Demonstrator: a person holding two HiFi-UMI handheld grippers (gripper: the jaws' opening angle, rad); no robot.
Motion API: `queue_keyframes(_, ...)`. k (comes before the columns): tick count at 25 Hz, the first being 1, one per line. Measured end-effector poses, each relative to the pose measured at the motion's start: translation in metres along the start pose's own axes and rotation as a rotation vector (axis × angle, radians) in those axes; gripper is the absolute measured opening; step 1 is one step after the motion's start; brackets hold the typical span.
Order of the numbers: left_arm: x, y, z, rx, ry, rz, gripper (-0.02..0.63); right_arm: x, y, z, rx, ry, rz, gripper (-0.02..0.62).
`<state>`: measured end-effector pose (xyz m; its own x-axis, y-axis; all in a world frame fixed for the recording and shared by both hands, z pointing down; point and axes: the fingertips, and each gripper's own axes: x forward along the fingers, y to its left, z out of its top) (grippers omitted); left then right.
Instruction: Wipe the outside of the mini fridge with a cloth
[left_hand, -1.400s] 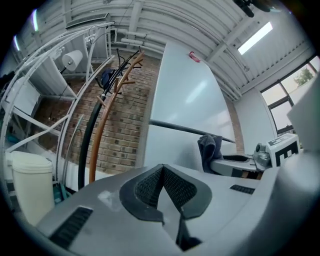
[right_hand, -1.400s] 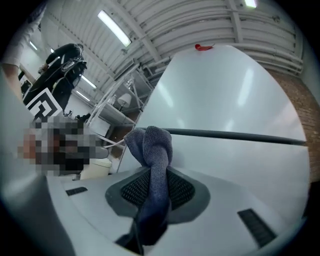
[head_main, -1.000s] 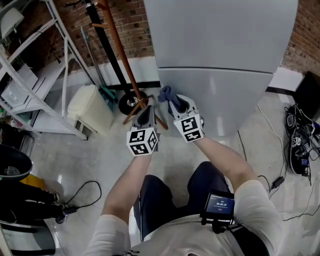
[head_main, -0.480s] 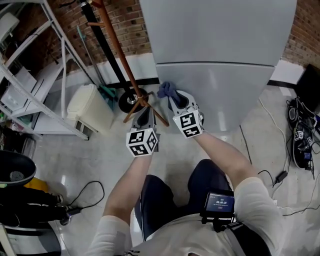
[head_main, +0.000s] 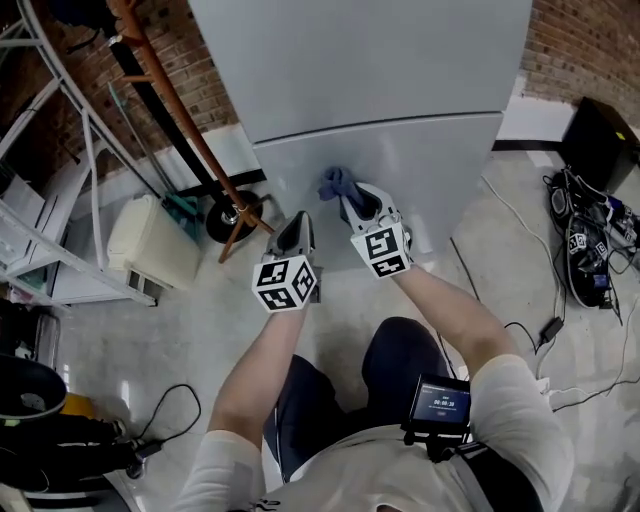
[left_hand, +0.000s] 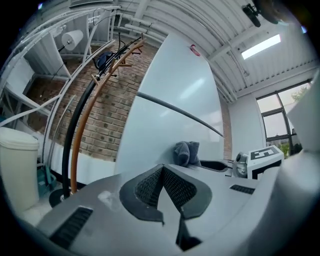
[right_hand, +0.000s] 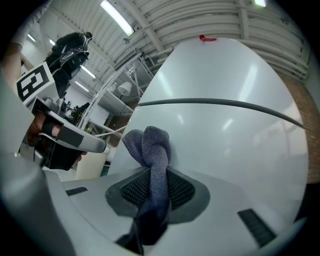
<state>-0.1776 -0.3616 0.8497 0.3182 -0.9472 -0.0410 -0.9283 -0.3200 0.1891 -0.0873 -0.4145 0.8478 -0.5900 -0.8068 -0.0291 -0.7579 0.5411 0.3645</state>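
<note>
A tall pale grey fridge (head_main: 380, 70) with a dark seam between its two doors fills the top of the head view; it also rises ahead as the fridge (right_hand: 235, 130) and the fridge (left_hand: 170, 115). My right gripper (head_main: 352, 197) is shut on a blue-grey cloth (head_main: 338, 184), whose bunched end rests against the lower door just under the seam. The cloth (right_hand: 152, 155) sticks up from between the jaws. My left gripper (head_main: 296, 228) hangs to the left, shut with nothing in it, a little short of the door. The cloth (left_hand: 187, 152) shows beyond its jaws.
A brown wooden coat stand (head_main: 190, 140) leans at the fridge's left, with a black round base (head_main: 232, 216) on the floor. A cream bin (head_main: 150, 240) and a white metal rack (head_main: 50, 200) stand further left. Cables (head_main: 590, 240) lie at the right on the grey floor.
The head view has swung so the fridge sits more to the left. The cloth stays against the lower door near the seam. Both grippers keep their hold and spacing.
</note>
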Motion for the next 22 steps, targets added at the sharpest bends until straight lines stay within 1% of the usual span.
queue_keyframes(3,0.019,-0.022,-0.005,-0.018,0.005,-0.030,0.003,-0.013,-0.026,-0.010,0.005,0.009,-0.031,0.083)
queue_keyframes(7,0.042,-0.052,-0.013,-0.022,0.021,-0.071,0.003,-0.036,-0.069,-0.020,0.019,0.029,-0.098,0.083)
queue_keyframes(15,0.080,-0.115,-0.025,-0.014,0.043,-0.161,0.003,-0.081,-0.158,-0.056,0.047,0.088,-0.237,0.083)
queue_keyframes(22,0.101,-0.154,-0.033,-0.004,0.053,-0.215,0.003,-0.113,-0.223,-0.086,0.095,0.126,-0.342,0.083)
